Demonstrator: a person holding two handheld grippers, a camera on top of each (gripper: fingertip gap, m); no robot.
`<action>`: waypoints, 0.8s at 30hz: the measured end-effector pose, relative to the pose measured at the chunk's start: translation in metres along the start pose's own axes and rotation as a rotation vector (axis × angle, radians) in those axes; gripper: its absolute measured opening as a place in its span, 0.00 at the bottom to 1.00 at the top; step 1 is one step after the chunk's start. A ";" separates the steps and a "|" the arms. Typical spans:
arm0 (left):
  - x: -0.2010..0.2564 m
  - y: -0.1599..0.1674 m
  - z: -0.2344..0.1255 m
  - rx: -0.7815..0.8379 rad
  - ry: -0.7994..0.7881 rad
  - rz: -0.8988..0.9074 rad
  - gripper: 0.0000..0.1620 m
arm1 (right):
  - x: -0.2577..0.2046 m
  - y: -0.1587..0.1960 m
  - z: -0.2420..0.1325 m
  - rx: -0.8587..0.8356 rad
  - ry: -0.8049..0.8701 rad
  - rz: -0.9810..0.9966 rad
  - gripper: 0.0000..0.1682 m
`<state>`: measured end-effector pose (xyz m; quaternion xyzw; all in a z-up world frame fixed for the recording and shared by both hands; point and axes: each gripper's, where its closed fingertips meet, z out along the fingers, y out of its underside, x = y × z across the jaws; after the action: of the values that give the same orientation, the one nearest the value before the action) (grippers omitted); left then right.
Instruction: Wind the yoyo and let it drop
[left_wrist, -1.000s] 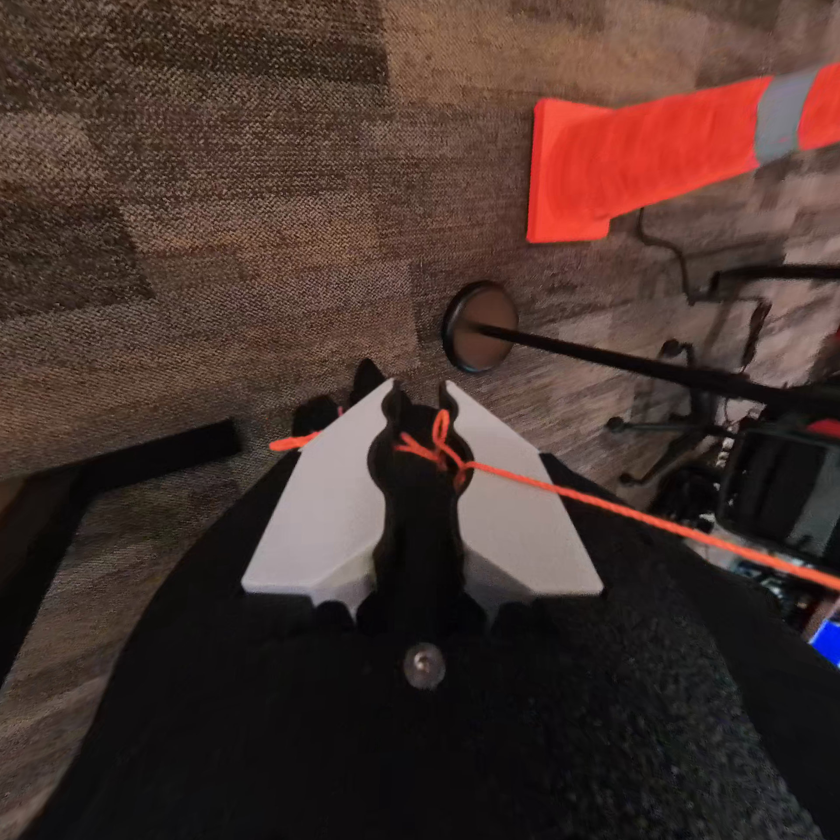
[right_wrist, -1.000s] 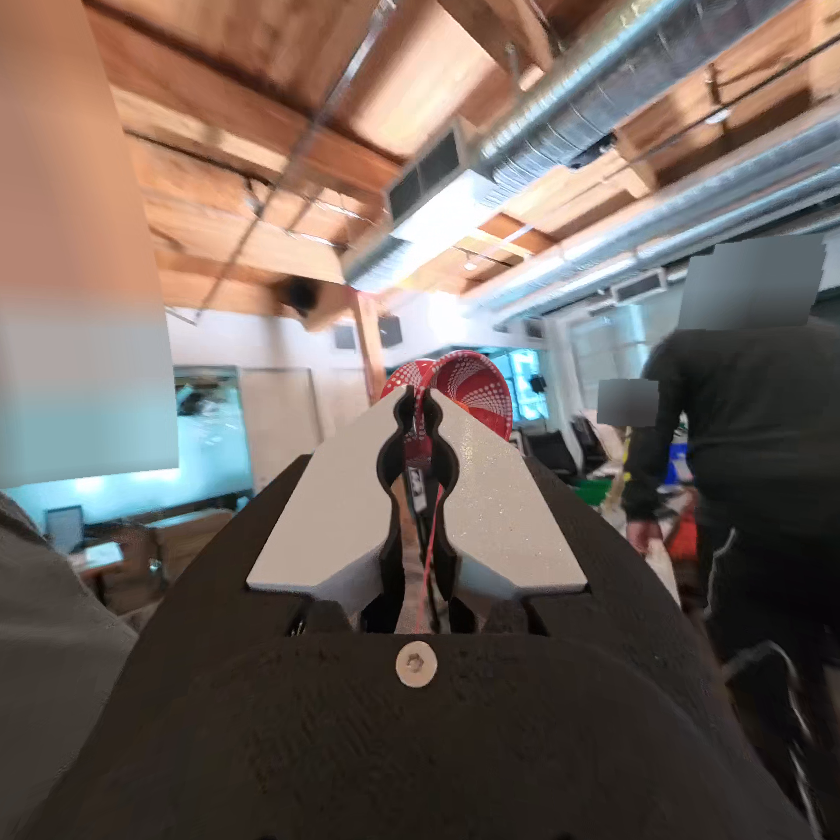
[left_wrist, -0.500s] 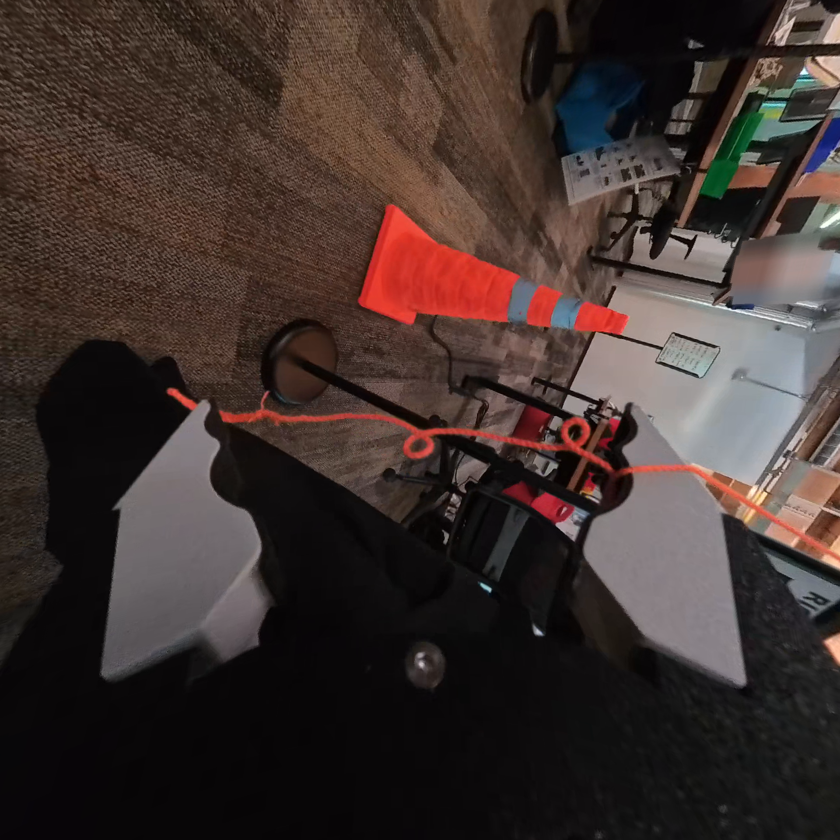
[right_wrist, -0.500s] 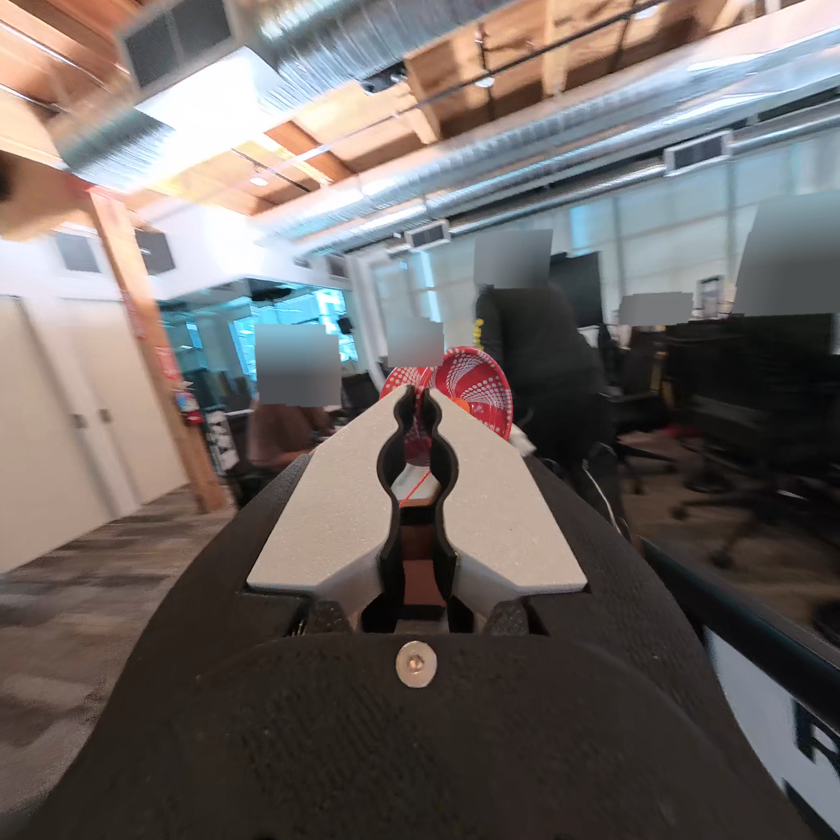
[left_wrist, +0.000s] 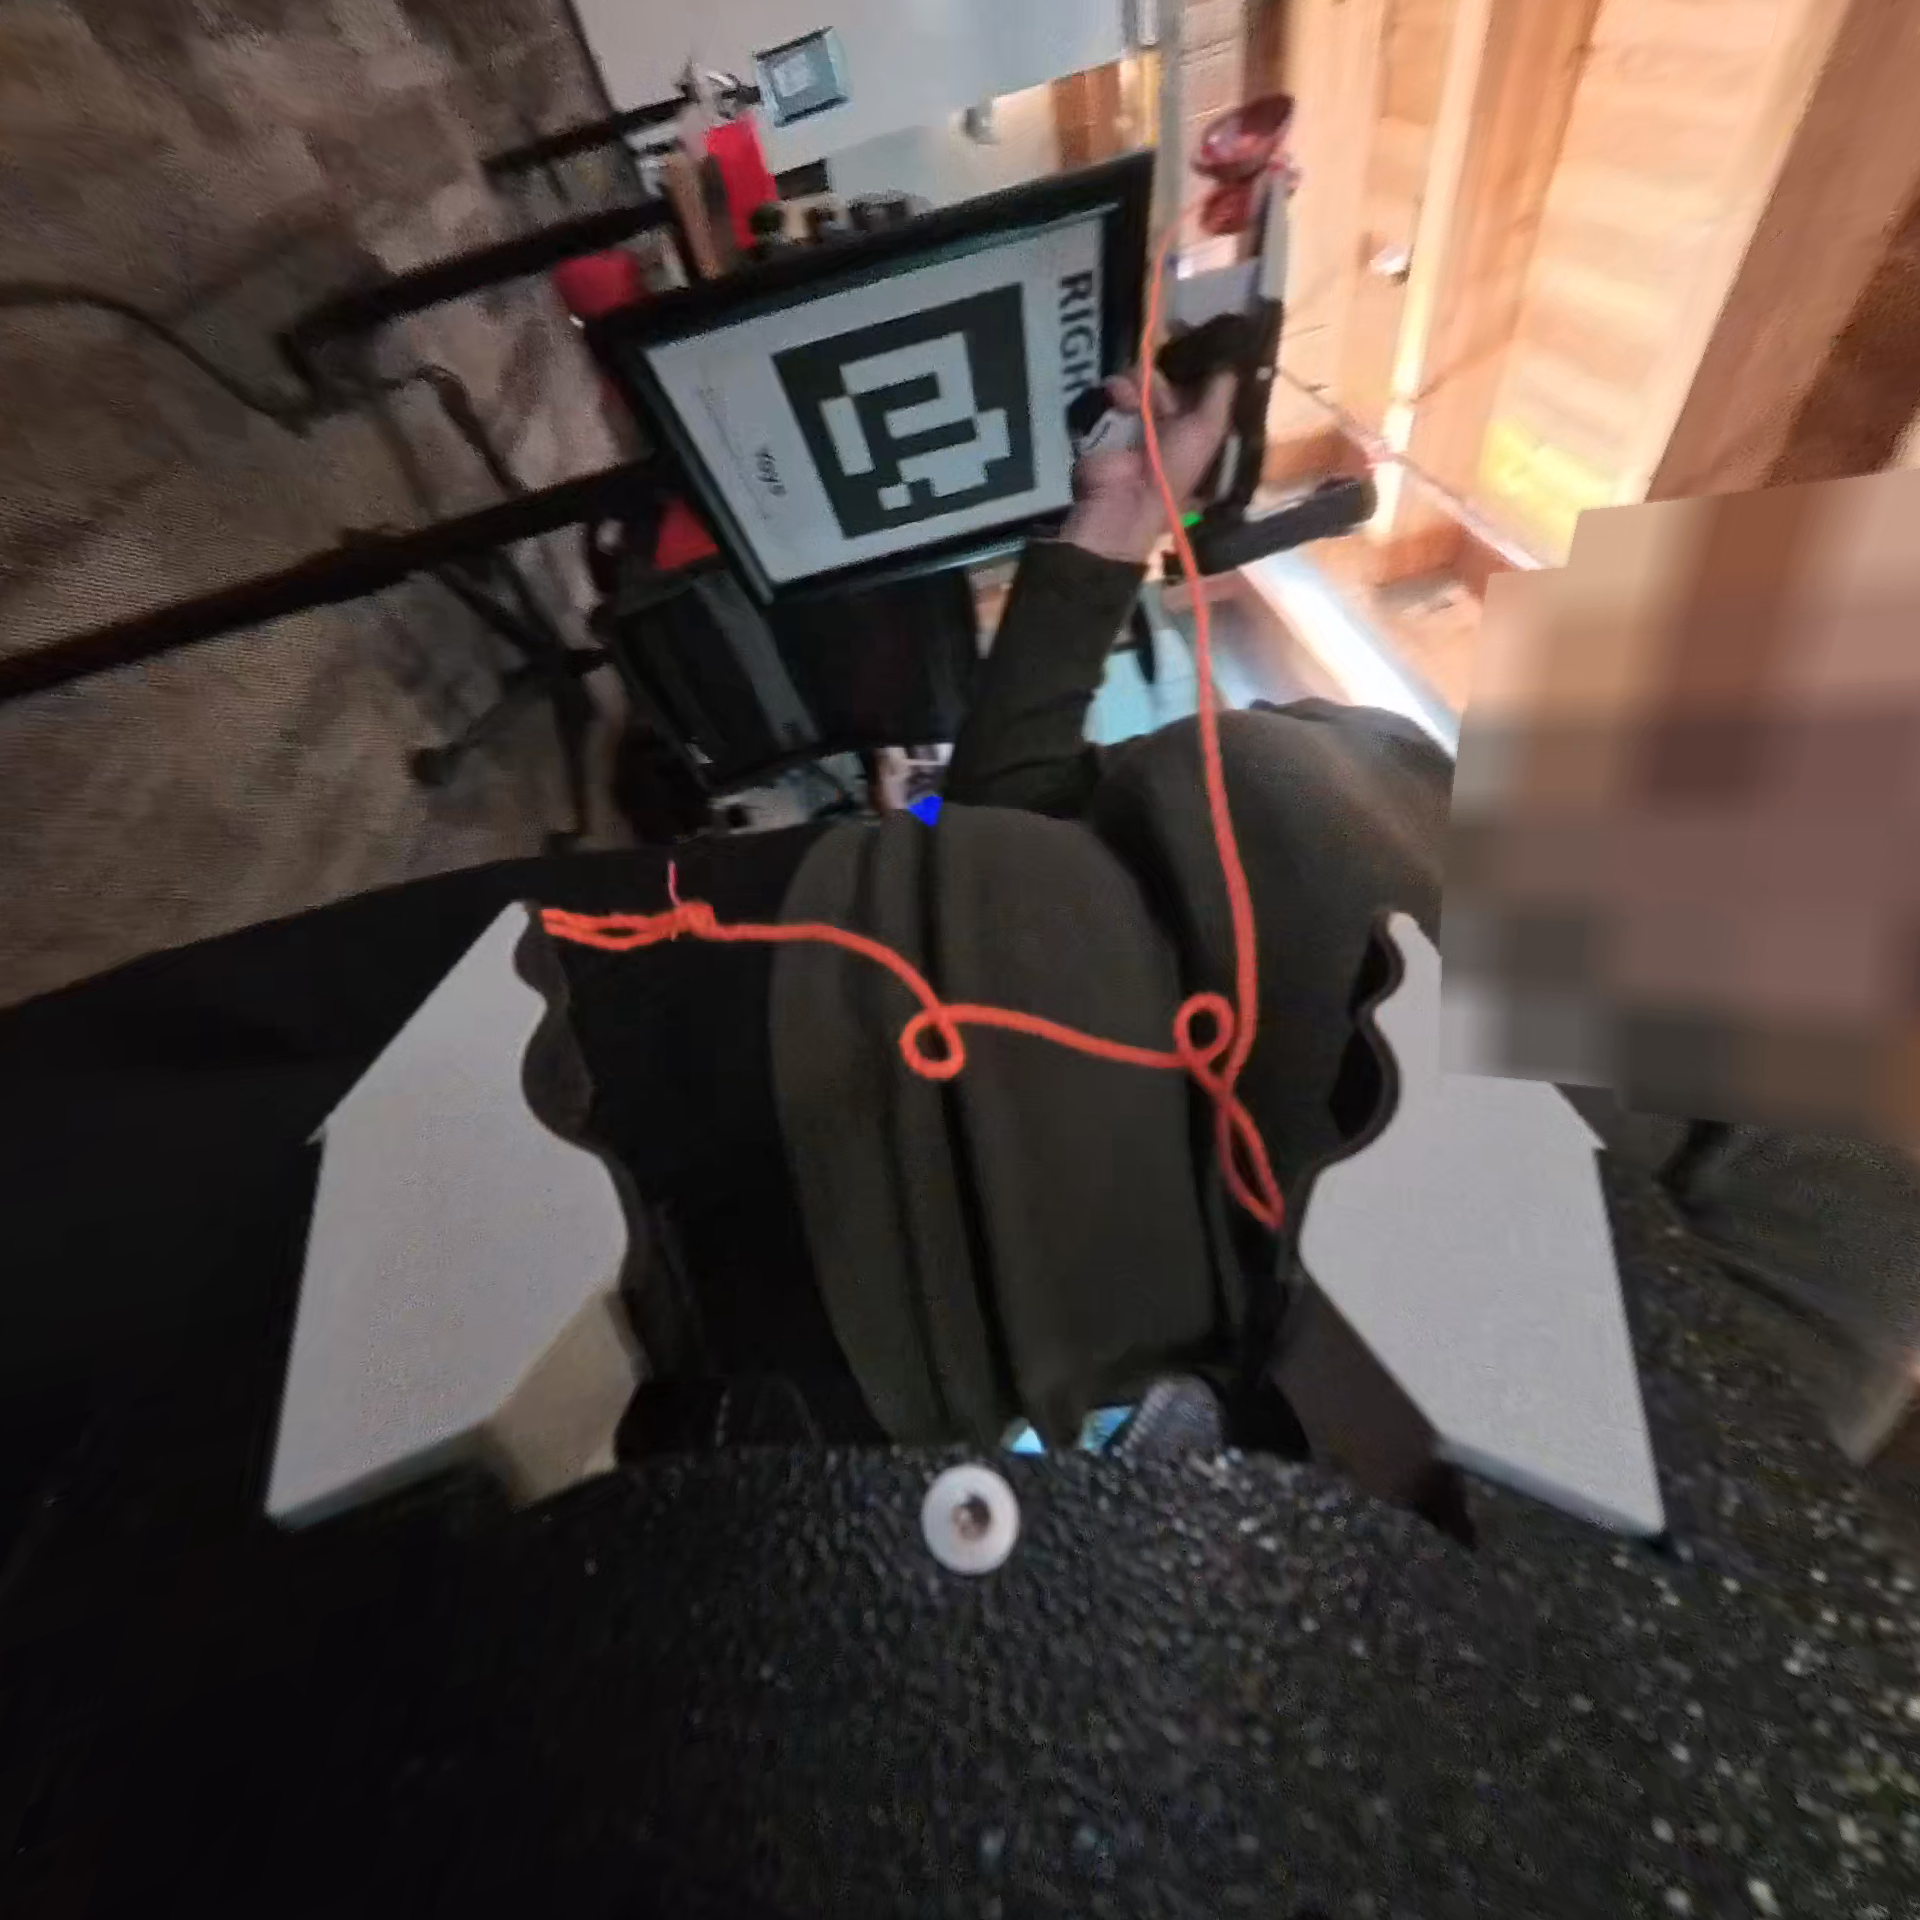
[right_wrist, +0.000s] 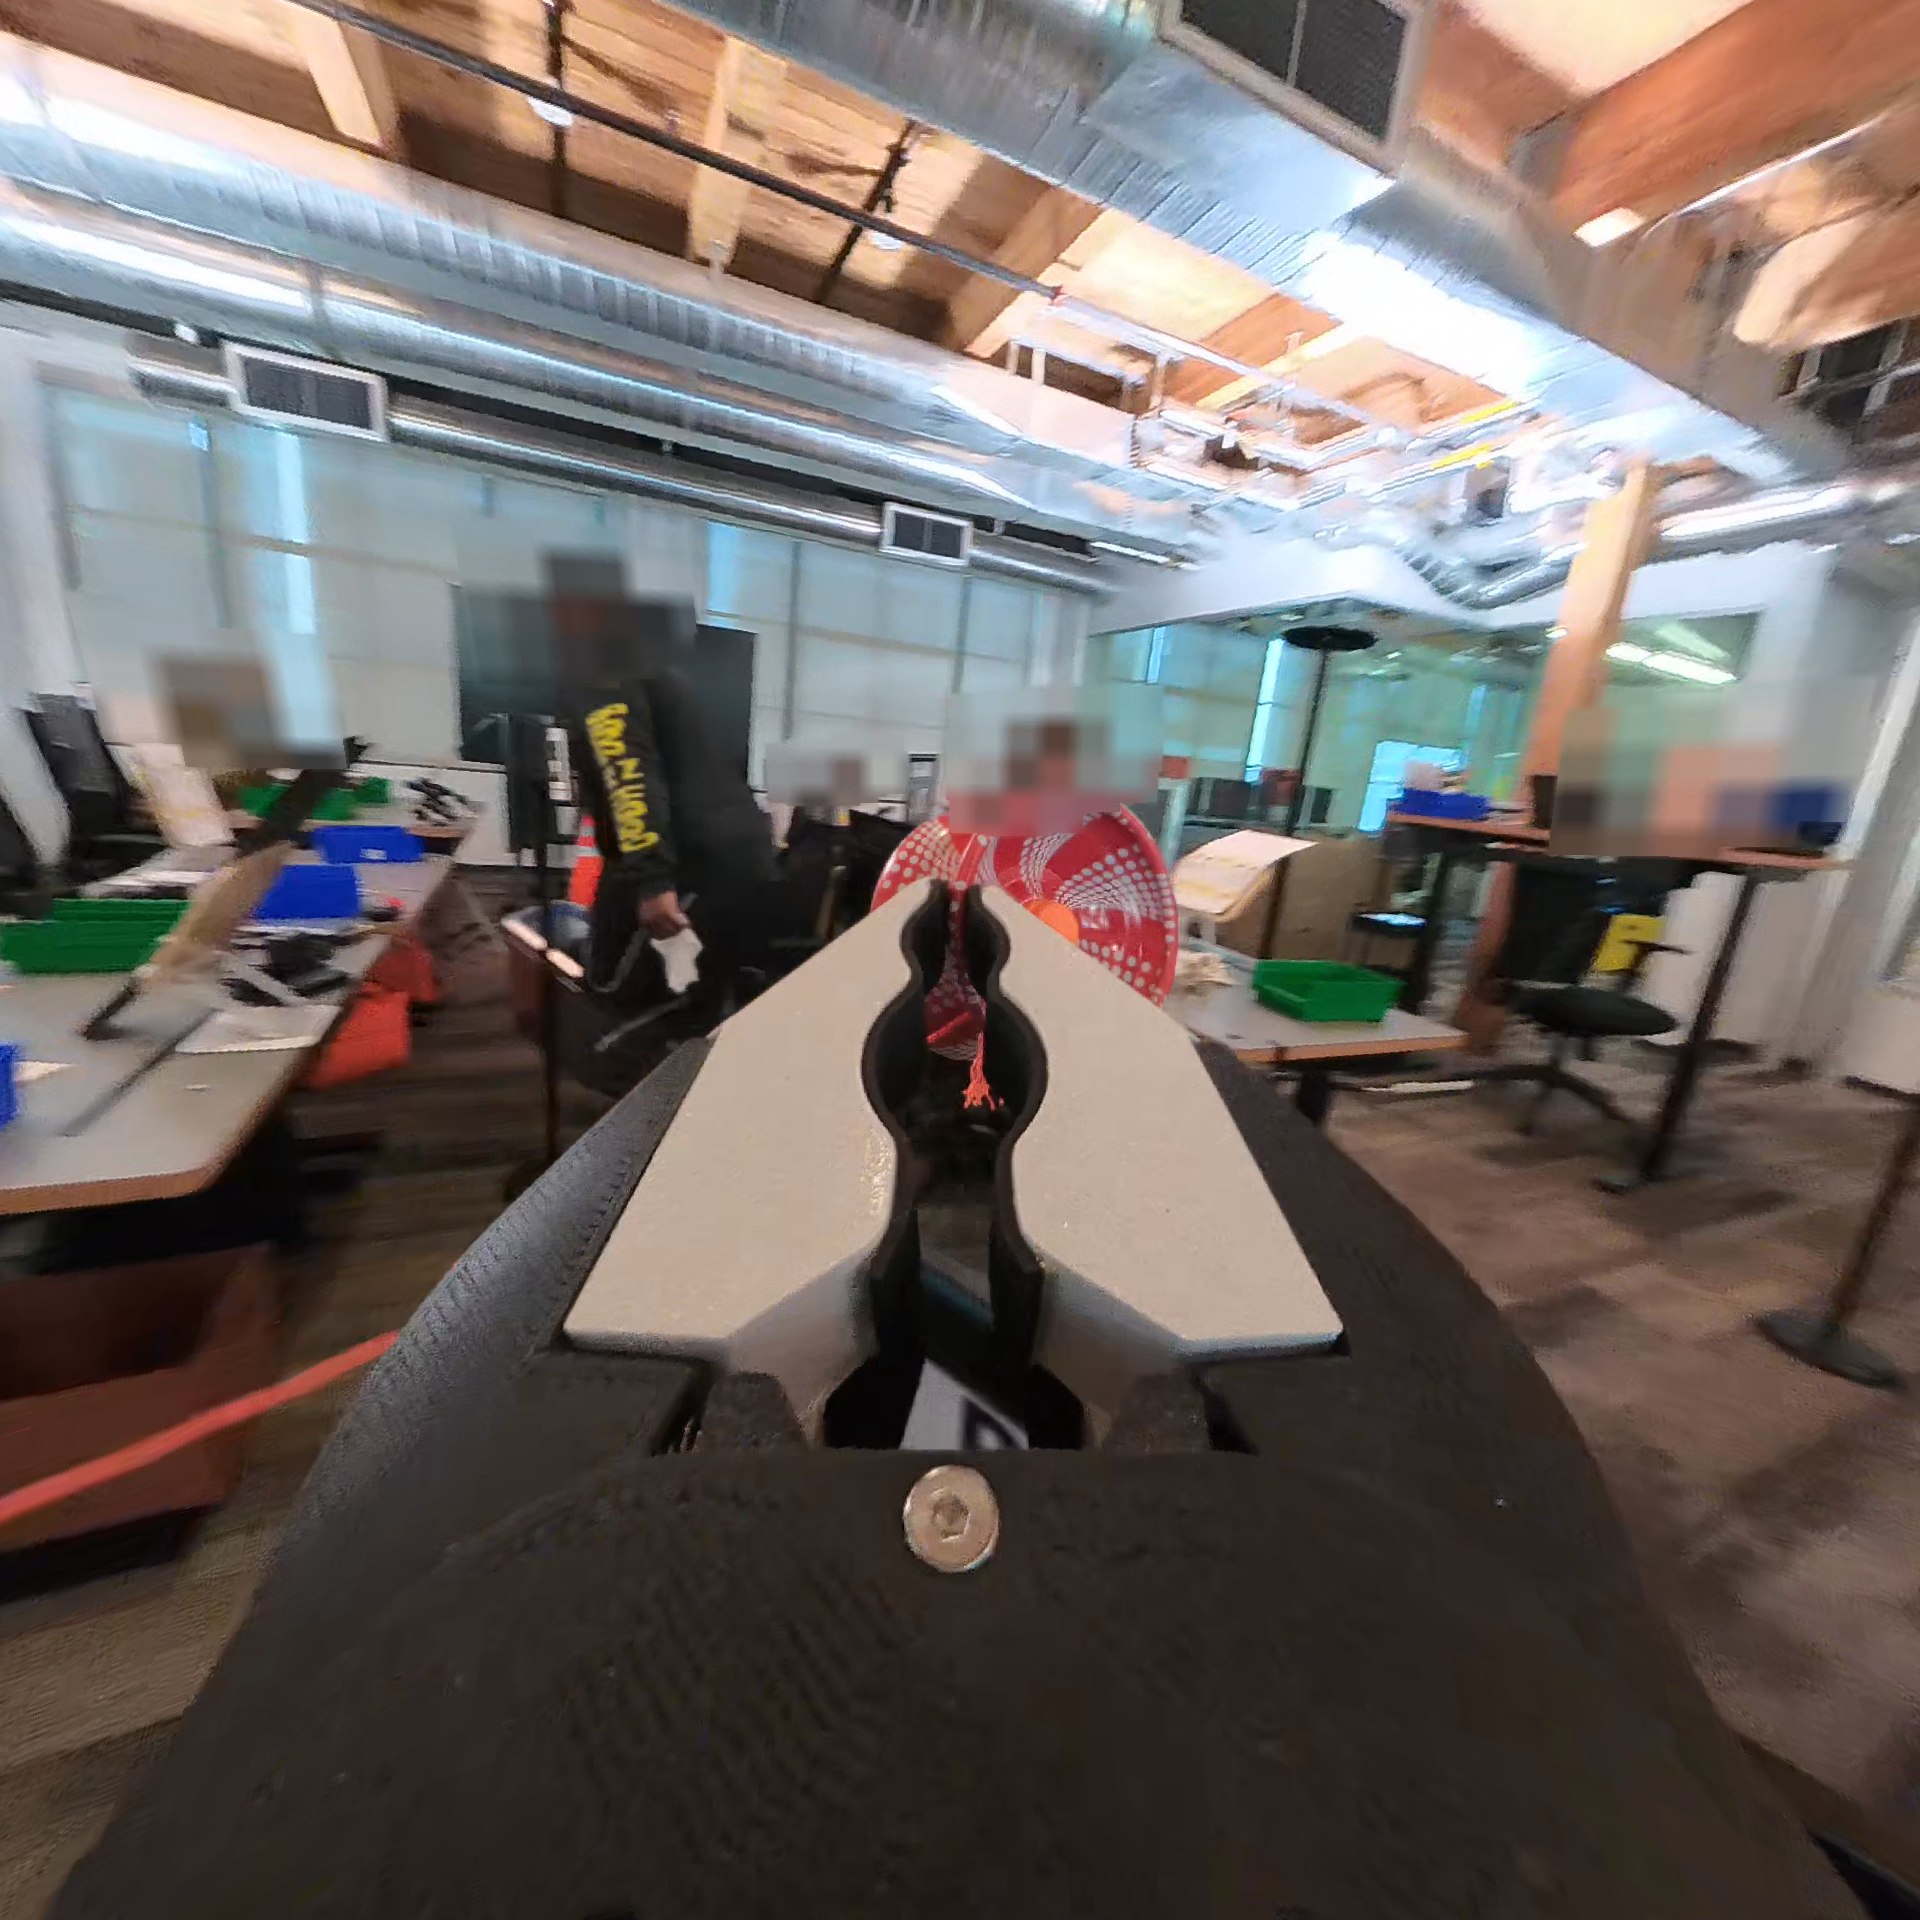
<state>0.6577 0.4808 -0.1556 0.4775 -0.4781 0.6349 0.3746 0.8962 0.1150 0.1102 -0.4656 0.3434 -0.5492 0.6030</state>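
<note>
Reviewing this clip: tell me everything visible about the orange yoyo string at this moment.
The string is thin, twisted orange cord, slack rather than taut. In the left wrist view its looped end hooks on one finger tip of the open left tool, crosses the gap with two small kinks, then rises to the red yoyo held by the far right tool. In the right wrist view a short frayed orange end hangs below the yoyo, pinched between that tool's fingers.
</note>
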 end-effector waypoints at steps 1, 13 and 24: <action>0.001 -0.008 -0.004 0.014 -0.089 0.047 0.90 | 0.009 0.000 -0.003 0.001 0.035 -0.030 0.01; -0.023 -0.099 -0.149 0.489 -1.108 0.384 0.97 | 0.042 -0.022 -0.015 0.053 0.131 -0.087 0.01; -0.011 -0.079 -0.211 0.805 -1.119 0.287 0.91 | 0.054 -0.027 -0.023 0.054 0.099 -0.055 0.01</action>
<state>0.6821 0.7054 -0.1647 0.7661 -0.3850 0.4649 -0.2209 0.8744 0.0588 0.1334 -0.4306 0.3451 -0.5970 0.5823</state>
